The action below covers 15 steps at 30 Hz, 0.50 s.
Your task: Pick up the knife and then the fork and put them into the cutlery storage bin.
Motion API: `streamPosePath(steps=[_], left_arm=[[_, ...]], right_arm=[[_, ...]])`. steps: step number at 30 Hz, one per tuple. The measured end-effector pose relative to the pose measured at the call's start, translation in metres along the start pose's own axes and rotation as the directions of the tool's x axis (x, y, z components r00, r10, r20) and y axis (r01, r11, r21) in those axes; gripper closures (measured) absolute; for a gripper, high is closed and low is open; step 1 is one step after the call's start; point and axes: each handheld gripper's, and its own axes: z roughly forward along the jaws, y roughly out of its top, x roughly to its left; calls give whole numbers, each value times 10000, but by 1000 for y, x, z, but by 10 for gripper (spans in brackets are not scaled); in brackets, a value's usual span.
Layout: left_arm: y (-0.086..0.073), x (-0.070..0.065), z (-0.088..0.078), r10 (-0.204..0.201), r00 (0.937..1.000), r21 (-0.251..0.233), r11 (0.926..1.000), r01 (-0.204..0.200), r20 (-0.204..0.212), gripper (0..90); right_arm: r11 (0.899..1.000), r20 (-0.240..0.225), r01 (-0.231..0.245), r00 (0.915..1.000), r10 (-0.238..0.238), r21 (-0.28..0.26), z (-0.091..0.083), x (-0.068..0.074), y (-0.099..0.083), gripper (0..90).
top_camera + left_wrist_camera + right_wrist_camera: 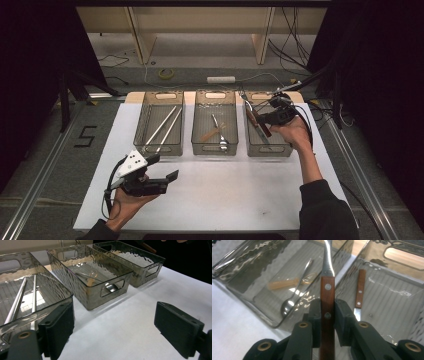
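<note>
High view: the right gripper (265, 119), held in the right hand (294, 134) at centre right of the frame, is raised over the rightmost bin (286, 148), its forearm entering from the lower right. The jaws are clamped on the wood-handled utensil (327, 302); in the right gripper view this stands at frame centre, a reddish-brown handle with two metal rivets pinched between both black pads, its steel shank curving up toward the top edge. A second wood-handled utensil (359, 291) lies on the ribbed bin floor at right of centre. The middle bin (200, 148) holds a spoon (294, 295) and a pale amber utensil (287, 283); the leftmost bin (141, 145) holds two metal rods (164, 127). The left gripper (167, 167), at lower left, rests low over the white table surface (225, 195) with jaws standing wide apart and nothing between them. Bare surface lies in front of all three bins, whose walls stand close side by side.
</note>
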Motion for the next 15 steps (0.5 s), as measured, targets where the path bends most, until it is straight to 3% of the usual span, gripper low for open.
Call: streamPosePath(steps=[15], left_arm=[[0, 0, 0, 8, 10000, -6, 10000, -8, -8, 160]], right_arm=[[9980, 551, -633, 9965, 632, 4, 8, -15, 1, 773]])
